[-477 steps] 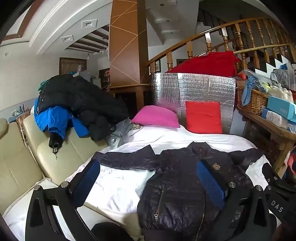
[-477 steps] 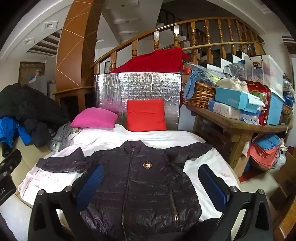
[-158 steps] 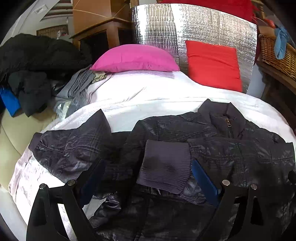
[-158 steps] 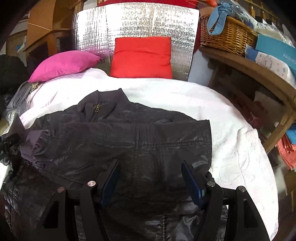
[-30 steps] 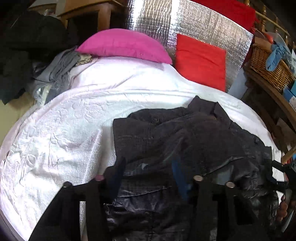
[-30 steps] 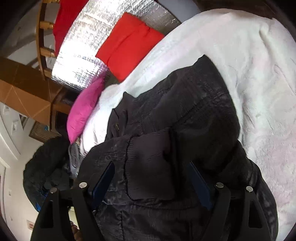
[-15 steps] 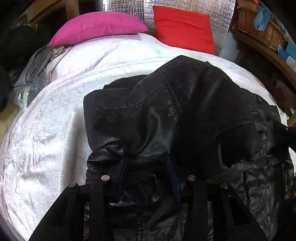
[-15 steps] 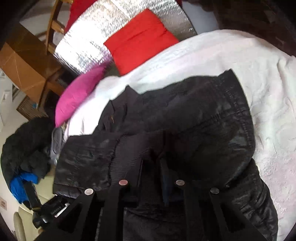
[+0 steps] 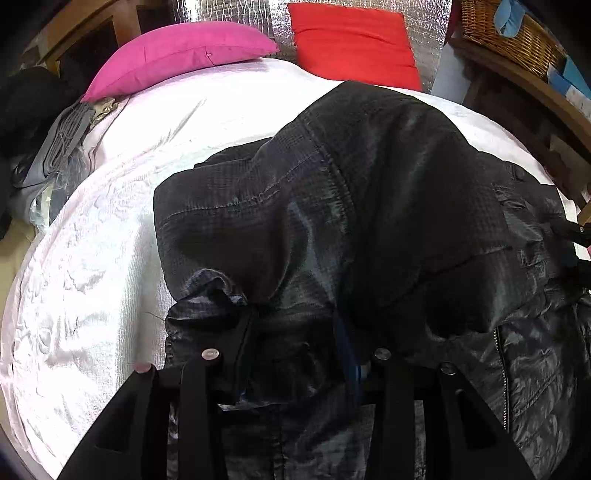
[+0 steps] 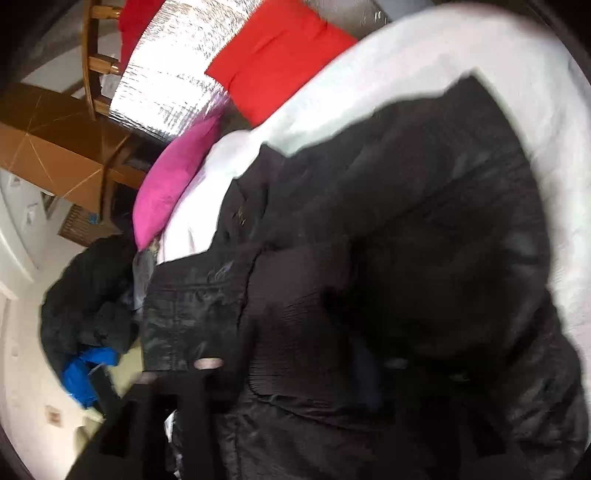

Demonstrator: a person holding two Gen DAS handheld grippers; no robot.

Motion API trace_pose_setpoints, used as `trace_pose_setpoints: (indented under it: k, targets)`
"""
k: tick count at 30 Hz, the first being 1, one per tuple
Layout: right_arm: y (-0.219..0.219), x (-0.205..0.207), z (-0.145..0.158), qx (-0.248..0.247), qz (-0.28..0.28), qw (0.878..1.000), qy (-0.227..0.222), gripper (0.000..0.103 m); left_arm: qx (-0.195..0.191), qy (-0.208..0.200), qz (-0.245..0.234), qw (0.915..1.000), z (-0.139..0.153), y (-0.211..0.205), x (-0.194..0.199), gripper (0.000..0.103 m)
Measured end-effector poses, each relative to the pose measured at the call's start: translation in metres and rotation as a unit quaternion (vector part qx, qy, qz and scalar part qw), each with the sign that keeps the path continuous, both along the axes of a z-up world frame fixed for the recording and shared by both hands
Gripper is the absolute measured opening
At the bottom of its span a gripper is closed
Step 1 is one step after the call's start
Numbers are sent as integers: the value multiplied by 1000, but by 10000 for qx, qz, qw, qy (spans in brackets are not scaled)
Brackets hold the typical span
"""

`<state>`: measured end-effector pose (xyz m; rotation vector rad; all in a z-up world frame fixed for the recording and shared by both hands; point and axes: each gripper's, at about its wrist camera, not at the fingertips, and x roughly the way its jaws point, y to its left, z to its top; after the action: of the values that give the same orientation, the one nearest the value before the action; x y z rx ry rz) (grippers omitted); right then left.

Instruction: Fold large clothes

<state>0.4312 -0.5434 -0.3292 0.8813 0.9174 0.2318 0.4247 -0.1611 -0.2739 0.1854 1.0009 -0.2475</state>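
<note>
A dark quilted jacket lies folded over on itself on the white bed cover. In the left wrist view my left gripper is shut on a bunched edge of the jacket at its near left side. The fabric is pinched between the fingers. The right wrist view is blurred. There my right gripper is over the jacket with its jaws opening. A ribbed cuff lies between the spread fingers, which do not press on it.
A pink pillow and a red pillow lean on a silver foil panel at the far end. A wicker basket sits on a wooden shelf at right. Dark and blue clothes are piled at left.
The left gripper came down with the jacket edge and the fold now lies over the jacket. The right gripper's fingers, nearly together half a second ago, have spread apart, and its view has swung.
</note>
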Motion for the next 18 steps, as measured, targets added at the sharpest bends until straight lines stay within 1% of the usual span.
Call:
trace_pose_setpoints:
  k: [1,3,4,5,6,7,9,13,16,18]
  targets:
    - [3,1,1,-49,27,10000,-42,64,15,-6,2,10000,0,-1,0,42]
    - [12,2,3,-276,105,9993,-213,64,57,-21,11,10000,-2,-3,0,42]
    - [16,2,4,-380,136,9989,-231,59,67,-23,16,10000,-2,-1,0,42]
    - [20,1,5,-572,118,9980,-231,50,73,-25,27,10000,-1,-2,1,42]
    - [22,0,6,-695,144,9973,-205,20,66,-22,40,10000,-1,-2,0,42]
    - [22,-1,7,-700,117,9972,-226,18,53,-21,53,10000,0,-3,-1,42]
    - [20,-8,20,-905,-111,9947,-474,16,17,-12,82,10000,2,-1,-1,42]
    - [4,-26,49,-1366,-670,9837,-960,15,-34,-23,105,9999,8,1,-1,43]
    - [-18,-34,57,-1500,-1130,9770,-1010,15,-94,-46,138,9998,13,5,-2,43]
    - [-37,-35,52,-1467,-1314,9768,-842,15,-137,-88,167,9997,16,7,-2,44]
